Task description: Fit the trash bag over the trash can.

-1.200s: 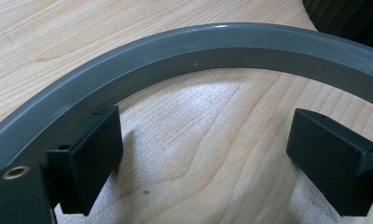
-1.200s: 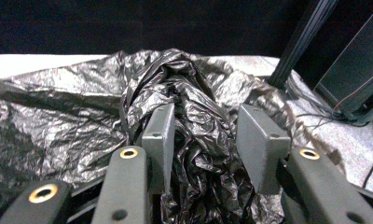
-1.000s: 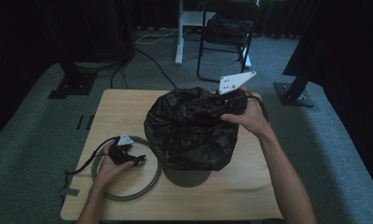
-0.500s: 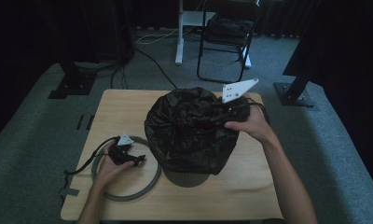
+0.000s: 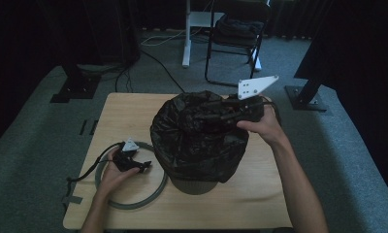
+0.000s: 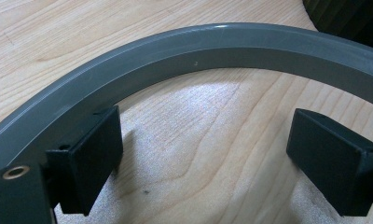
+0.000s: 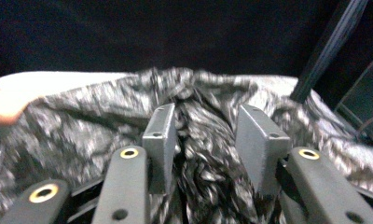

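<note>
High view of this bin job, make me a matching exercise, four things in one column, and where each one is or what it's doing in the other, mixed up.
1. grey ring
2. black bag
3. left gripper
4. right gripper

A. draped over the bin
B. jaws around bunched plastic at the bin's mouth
C. lying flat on the table
D. resting open inside the ring

Pairs: 1-C, 2-A, 3-D, 4-B

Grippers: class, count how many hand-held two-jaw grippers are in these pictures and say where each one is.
2. The left gripper lies low on the table, jaws open over the grey ring. The right gripper is at the top of the black bin bag, with bag folds between its jaws.
</note>
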A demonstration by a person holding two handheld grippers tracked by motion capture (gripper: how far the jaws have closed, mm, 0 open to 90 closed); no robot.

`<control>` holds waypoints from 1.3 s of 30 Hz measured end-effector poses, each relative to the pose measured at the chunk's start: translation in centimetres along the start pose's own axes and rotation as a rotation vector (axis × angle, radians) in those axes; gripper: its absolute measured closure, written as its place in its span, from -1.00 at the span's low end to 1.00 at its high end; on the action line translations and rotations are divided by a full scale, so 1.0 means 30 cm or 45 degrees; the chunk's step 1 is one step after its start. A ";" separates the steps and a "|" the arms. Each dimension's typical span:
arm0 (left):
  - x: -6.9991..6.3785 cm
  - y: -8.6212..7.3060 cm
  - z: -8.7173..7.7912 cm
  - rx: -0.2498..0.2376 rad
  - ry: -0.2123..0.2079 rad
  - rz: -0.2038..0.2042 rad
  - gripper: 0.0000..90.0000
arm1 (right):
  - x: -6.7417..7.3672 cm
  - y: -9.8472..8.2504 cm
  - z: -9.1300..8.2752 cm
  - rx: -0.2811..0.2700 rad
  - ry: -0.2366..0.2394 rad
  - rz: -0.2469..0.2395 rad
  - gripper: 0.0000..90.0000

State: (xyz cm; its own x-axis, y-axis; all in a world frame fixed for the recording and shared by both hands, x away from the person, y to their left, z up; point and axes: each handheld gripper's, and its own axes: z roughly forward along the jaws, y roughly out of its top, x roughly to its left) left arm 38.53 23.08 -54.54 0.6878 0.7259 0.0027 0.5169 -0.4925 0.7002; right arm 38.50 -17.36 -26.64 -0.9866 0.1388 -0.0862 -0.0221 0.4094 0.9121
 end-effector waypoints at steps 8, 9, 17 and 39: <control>0.000 0.000 0.000 0.000 0.000 -0.001 -0.76 | -0.019 0.041 0.022 -0.054 -0.019 0.036 0.46; 0.000 0.000 0.000 0.000 0.000 0.000 -0.76 | -0.023 0.038 0.031 -0.033 -0.025 0.045 0.46; 0.000 0.000 0.000 0.001 0.000 0.000 -0.76 | -0.025 0.005 0.083 0.116 -0.036 0.041 0.50; 0.000 0.000 0.000 0.000 0.001 -0.001 -0.76 | -0.009 -0.072 0.087 0.365 -0.035 0.009 0.45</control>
State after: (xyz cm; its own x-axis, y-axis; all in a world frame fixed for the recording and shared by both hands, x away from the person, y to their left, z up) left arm 38.52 23.07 -54.54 0.6872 0.7264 0.0029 0.5171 -0.4920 0.7004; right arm 39.23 -15.91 -29.63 -0.9817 0.1653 -0.0944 0.0355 0.6462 0.7623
